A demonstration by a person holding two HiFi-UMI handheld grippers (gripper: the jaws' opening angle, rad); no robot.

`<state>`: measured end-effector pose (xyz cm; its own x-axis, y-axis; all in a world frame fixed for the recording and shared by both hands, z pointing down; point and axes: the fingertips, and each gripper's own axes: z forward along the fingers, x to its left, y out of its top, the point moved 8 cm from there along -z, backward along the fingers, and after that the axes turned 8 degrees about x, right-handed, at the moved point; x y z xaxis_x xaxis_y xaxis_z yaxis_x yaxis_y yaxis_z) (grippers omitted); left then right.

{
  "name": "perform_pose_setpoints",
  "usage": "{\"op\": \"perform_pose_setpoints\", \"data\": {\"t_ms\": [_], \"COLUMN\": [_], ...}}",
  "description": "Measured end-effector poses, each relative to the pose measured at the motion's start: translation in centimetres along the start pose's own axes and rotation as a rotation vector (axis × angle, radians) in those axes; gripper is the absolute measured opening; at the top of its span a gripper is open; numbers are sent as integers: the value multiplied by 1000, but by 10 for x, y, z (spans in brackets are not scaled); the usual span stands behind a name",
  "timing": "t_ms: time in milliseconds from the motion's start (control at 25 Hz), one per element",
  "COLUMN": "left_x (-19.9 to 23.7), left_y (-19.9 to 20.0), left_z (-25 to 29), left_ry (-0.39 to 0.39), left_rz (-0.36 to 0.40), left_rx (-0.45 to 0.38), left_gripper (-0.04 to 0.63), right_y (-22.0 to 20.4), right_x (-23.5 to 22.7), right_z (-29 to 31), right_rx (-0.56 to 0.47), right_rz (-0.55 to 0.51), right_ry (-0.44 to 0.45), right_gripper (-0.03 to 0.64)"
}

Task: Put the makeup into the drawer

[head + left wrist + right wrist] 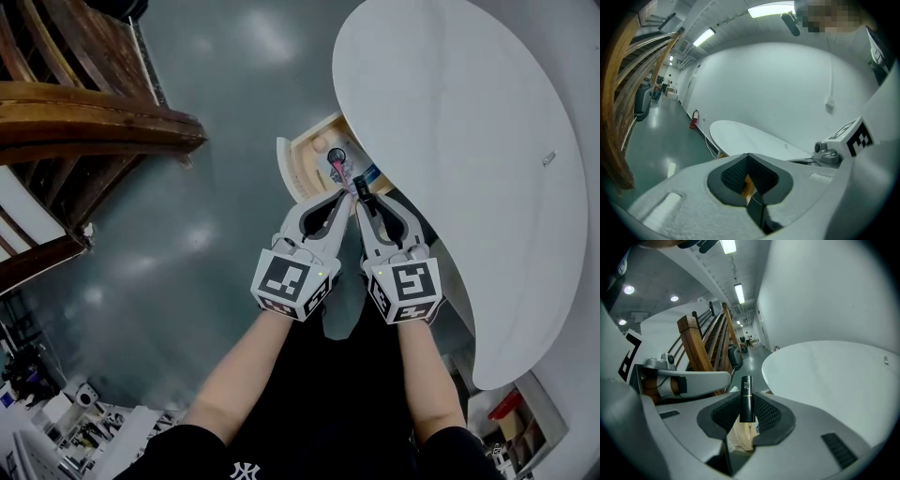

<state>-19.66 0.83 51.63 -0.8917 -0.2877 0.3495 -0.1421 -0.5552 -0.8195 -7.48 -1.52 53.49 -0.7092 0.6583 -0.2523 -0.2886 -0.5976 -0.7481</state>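
Right gripper (362,197) clamps an upright black makeup tube (747,399) above the open drawer (305,159) (left gripper (748,157) closed, empty).

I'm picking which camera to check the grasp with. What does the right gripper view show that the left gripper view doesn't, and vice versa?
Only the right gripper view: a black tube standing upright, clamped in the jaws of the right gripper, with the left gripper alongside. Only the left gripper view: the left gripper's own jaws, closed with nothing gripped, the right gripper's marker cube, and a red fire extinguisher by the wall. Both: the white round table, the wooden staircase and ceiling strip lights.
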Motion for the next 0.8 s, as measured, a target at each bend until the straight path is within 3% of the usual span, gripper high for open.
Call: {"op": "perform_pose_setpoints", "data": {"t_ms": [800], "left_x": [39], "left_y": [-35], "left_z": [58], "left_ry": [-7], "left_rz": [-32], "left_rx": [13], "left_gripper": [9], "right_y": [-56], "right_x": [-44], "right_z": [89], "right_rx": [115], "right_rz": [-15], "right_ry": [-50], "right_gripper": [101]}}
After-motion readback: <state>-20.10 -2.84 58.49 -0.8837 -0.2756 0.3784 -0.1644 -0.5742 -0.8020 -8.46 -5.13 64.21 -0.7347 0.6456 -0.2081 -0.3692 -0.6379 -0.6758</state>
